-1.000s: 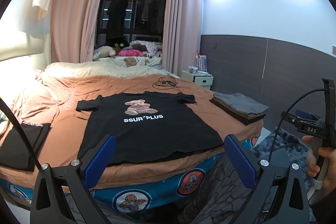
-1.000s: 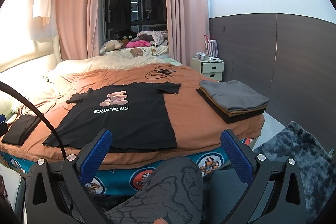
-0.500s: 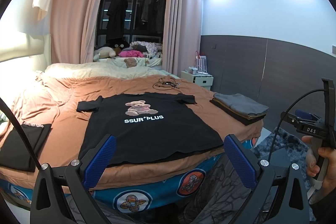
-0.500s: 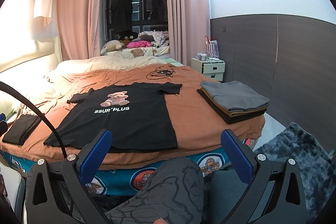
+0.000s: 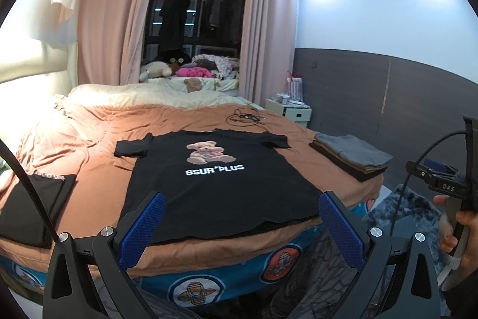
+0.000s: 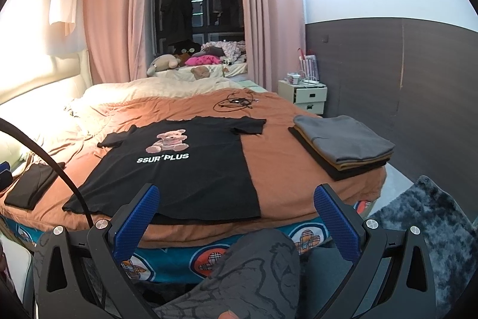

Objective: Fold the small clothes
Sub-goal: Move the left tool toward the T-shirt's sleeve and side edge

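Wide bed with a rust-orange quilt (image 5: 98, 145) fills both views, blue patterned sheet showing along its near edge. Black short-sleeved T-shirt with a teddy-bear print and white "SSUR PLUS" lettering (image 5: 221, 187) lies flat, face up, sleeves out, mid-bed, hem at the near edge of the bed. Stack of folded clothes, grey piece on top over tan and black ones (image 6: 343, 145), sits at the right side of the bed, well apart from the T-shirt. Folded black garment (image 5: 33, 208) lies at the bed's left side, near edge. Dark shaggy grey rug (image 6: 430, 223) on floor to the right. Small white bedside cabinet (image 6: 309, 96) stands by the dark wall panel. Tangle of black cable (image 6: 236, 102) lies on the quilt beyond the T-shirt collar.

Left gripper (image 5: 239, 217): black frame, blue pads, jaws spread wide, holding nothing, hovering short of the bed edge in front of the shirt hem. Right gripper (image 6: 236, 208): same, jaws spread wide, empty, off the bed, above a patterned grey trouser knee (image 6: 254, 265). In the left wrist view a hand (image 5: 457, 229) grips the other gripper's handle at the far right.
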